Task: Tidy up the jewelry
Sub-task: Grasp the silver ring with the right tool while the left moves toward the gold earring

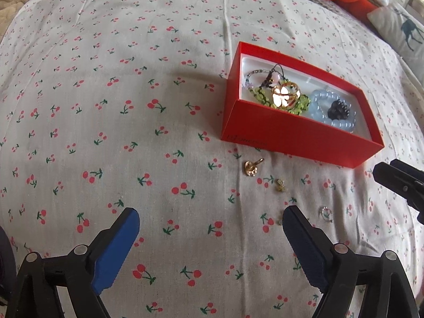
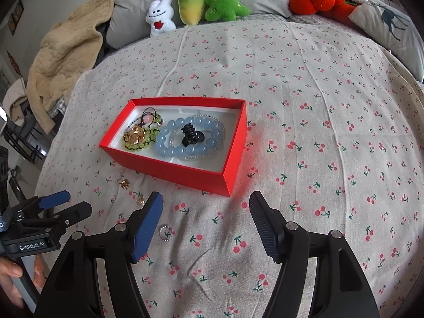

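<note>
Both the left gripper and the right gripper hover wide open and hold nothing. Between them on the bed sheet lie a silver ring and two gold earrings, just before the red box of bracelets.

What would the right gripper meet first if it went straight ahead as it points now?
Probably the near corner of the red box, which lies just ahead of the open right gripper. If the gripper is pitched downward, it may touch the cherry-print sheet first; depth is unclear.
</note>
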